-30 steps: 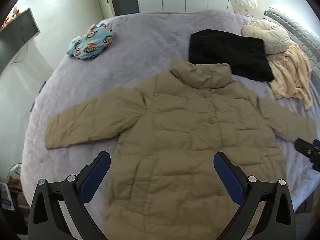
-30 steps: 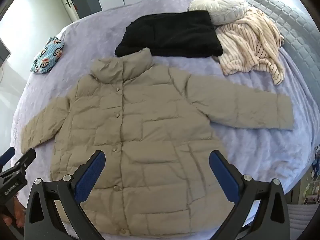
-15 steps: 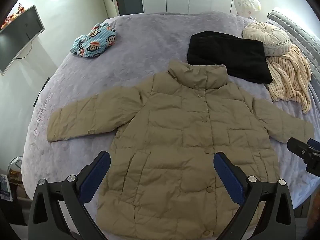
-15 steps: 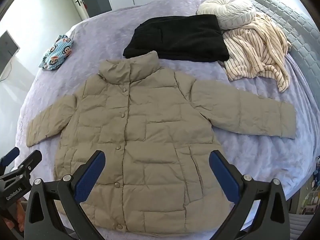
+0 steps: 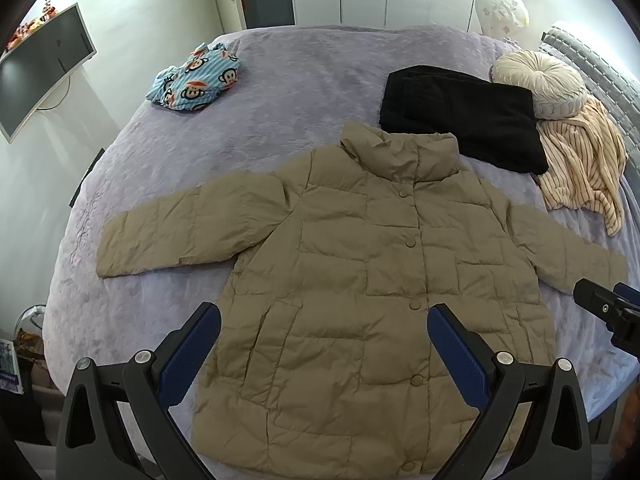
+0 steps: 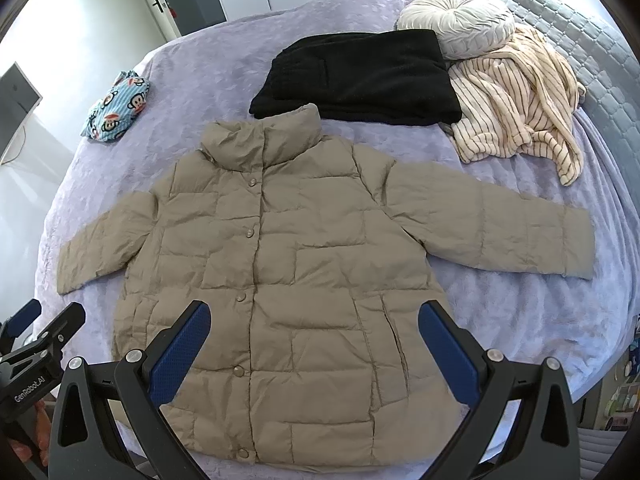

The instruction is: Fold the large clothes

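A tan quilted puffer jacket [image 5: 360, 272] lies flat, front up and buttoned, on the lilac bed [image 5: 280, 92], sleeves spread to both sides. It also shows in the right wrist view [image 6: 304, 264]. My left gripper [image 5: 324, 340] is open and empty, held above the jacket's lower half. My right gripper [image 6: 314, 338] is open and empty too, above the hem area. The right gripper's tip [image 5: 608, 312] shows at the right edge of the left wrist view; the left gripper [image 6: 36, 340] shows at the left edge of the right wrist view.
A folded black garment [image 6: 360, 76] lies beyond the collar. A cream striped garment [image 6: 520, 108] and a round cushion [image 6: 456, 24] lie at the back right. A blue monkey-print cloth [image 5: 196, 80] lies at the back left. A monitor [image 5: 40, 80] hangs on the left wall.
Both grippers have drawn back and up from the jacket, so more of the bed and the whole jacket show. Both stay open.
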